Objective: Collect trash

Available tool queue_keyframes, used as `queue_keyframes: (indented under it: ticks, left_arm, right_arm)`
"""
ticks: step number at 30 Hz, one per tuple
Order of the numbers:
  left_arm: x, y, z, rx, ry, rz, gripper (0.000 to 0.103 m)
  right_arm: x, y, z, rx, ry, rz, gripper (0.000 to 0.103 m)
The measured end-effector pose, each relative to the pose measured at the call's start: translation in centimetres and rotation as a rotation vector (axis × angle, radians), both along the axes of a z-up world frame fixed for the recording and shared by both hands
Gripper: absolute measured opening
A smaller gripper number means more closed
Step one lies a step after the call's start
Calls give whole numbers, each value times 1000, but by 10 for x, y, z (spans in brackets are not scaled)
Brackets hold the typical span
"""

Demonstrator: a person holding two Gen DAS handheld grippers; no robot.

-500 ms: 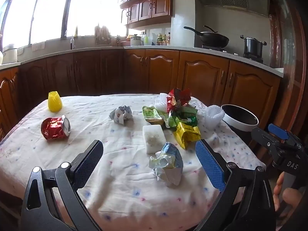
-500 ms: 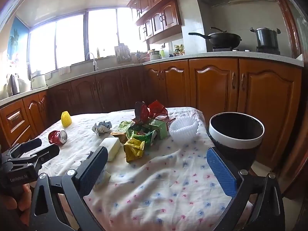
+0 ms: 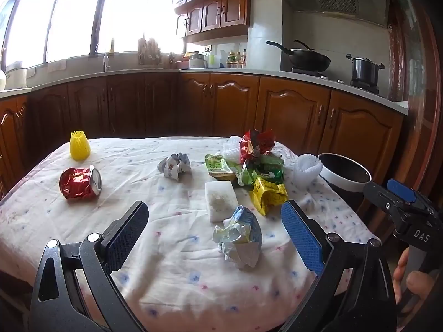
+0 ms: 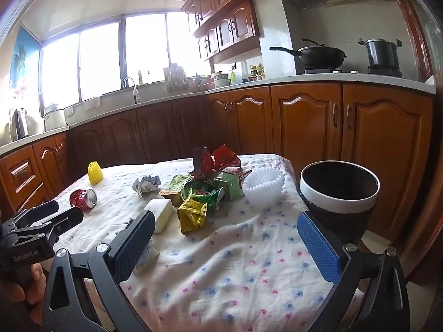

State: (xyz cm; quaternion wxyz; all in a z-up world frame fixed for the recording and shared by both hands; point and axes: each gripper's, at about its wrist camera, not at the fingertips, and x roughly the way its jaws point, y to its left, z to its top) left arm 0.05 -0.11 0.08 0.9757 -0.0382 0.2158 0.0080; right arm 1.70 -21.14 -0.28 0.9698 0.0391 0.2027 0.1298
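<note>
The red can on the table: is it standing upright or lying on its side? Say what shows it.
On its side. The red can rests lengthwise on the tablecloth, its silver end facing sideways.

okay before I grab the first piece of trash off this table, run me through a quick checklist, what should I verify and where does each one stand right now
1. Left gripper open and empty: ok.
2. Right gripper open and empty: ok.
3. Crumpled blue and white wrapper nearest the left gripper, lying between its open jaws in view, nothing on top: ok.
4. Trash bin at the table's right edge, mouth uncovered: ok.
5. Room inside the bin: cannot tell, interior is dark.
6. Crushed red can lying apart from the wrapper pile, easy to take separately: ok.
</note>
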Motion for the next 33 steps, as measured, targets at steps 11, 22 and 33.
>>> queue_keyframes:
  ticks: [11, 22, 33]
  left_arm:
    - [0, 1, -4, 0, 4, 2, 99]
    - [1, 1, -8, -4, 9, 8, 99]
    - [1, 1, -9, -4, 10, 8, 99]
  right_arm:
    - [2, 2, -3, 13, 11, 17, 103]
    - [3, 3, -5, 17, 15, 20, 103]
    - [3, 3, -6, 18, 18, 22, 103]
